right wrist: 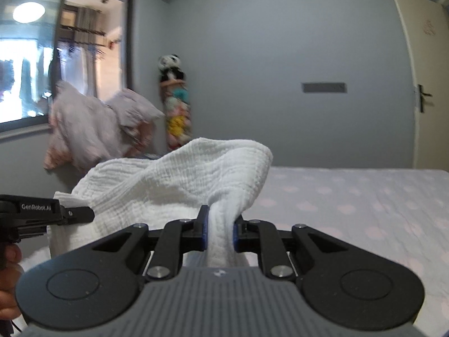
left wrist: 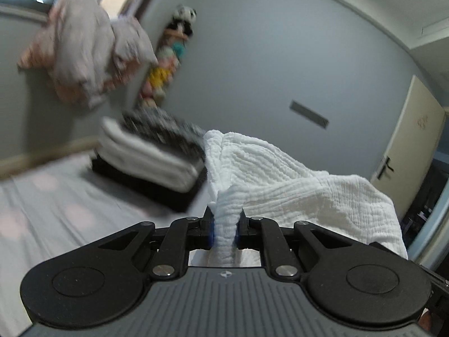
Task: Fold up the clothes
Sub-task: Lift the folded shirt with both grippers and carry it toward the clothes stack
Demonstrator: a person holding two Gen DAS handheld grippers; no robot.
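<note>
A white crinkled cloth (left wrist: 280,174) hangs lifted above the bed. In the left wrist view my left gripper (left wrist: 226,229) is shut on a bunched edge of it, and the cloth drapes away to the right. My right gripper (right wrist: 220,231) is shut on another bunched edge of the same white cloth (right wrist: 179,179), which sags to the left between the two grips. The left gripper's black body (right wrist: 42,213) shows at the left edge of the right wrist view, held by a hand (right wrist: 8,255).
A stack of folded clothes (left wrist: 151,154), white and dark, lies on the polka-dot bed sheet (right wrist: 350,205). Pillows (right wrist: 92,129) lean below the window. A column of plush toys (right wrist: 175,104) stands against the grey wall. A door (right wrist: 421,84) is at the right.
</note>
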